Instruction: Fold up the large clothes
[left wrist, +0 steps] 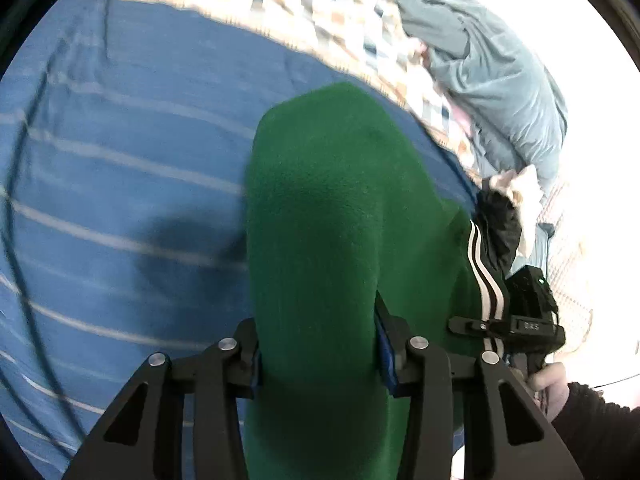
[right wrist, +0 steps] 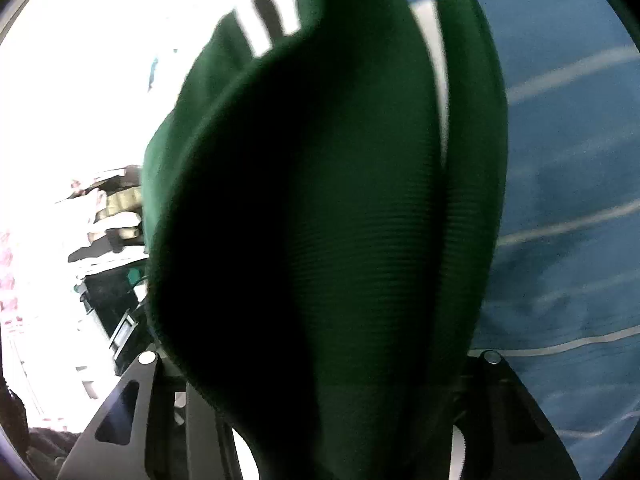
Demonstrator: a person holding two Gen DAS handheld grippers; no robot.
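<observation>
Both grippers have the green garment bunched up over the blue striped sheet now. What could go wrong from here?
1. The green garment is a thick wad between the left gripper pads; layers may slip unevenly and spoil the fold.
2. It fills the right gripper view, so that grip cannot be checked.
3. The black cable trails over the blue striped sheet and could snag under the cloth.
</observation>
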